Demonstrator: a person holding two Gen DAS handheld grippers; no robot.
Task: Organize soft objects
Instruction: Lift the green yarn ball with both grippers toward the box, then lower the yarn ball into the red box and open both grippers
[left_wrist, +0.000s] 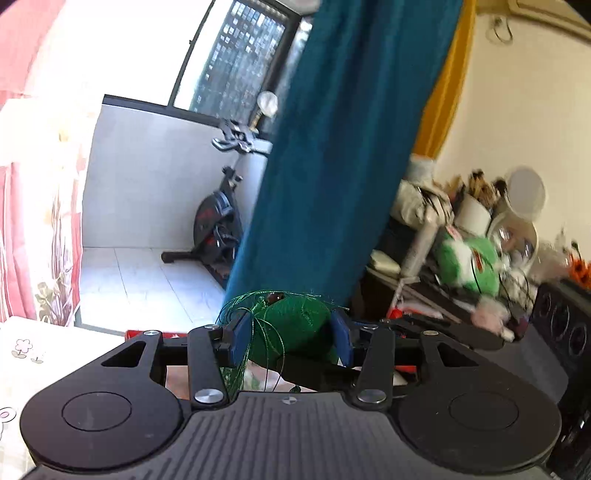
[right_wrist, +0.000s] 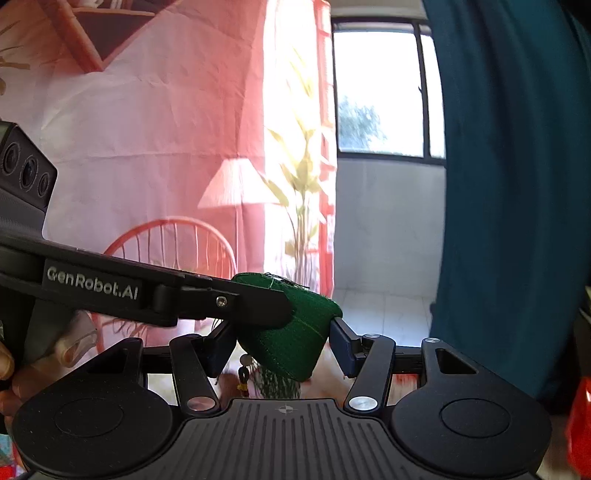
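Note:
A dark green cloth bundle (left_wrist: 295, 325) with loose green threads and small beads hangs in the air. My left gripper (left_wrist: 291, 334) is shut on it, its blue pads pressing both sides. In the right wrist view the same green cloth (right_wrist: 295, 343) sits between the pads of my right gripper (right_wrist: 282, 349), which is also shut on it. One of the left gripper's fingers (right_wrist: 255, 306) reaches in from the left and lies across the top of the cloth. A person's hand (right_wrist: 7, 369) holds that gripper at the left edge.
A teal curtain (left_wrist: 332, 147) hangs close ahead, with an exercise bike (left_wrist: 218, 229) by the window behind it. A cluttered shelf with a green plush (left_wrist: 467, 266) stands at the right. A pink printed backdrop (right_wrist: 166, 129) fills the left. A floral tablecloth (left_wrist: 22, 354) lies low left.

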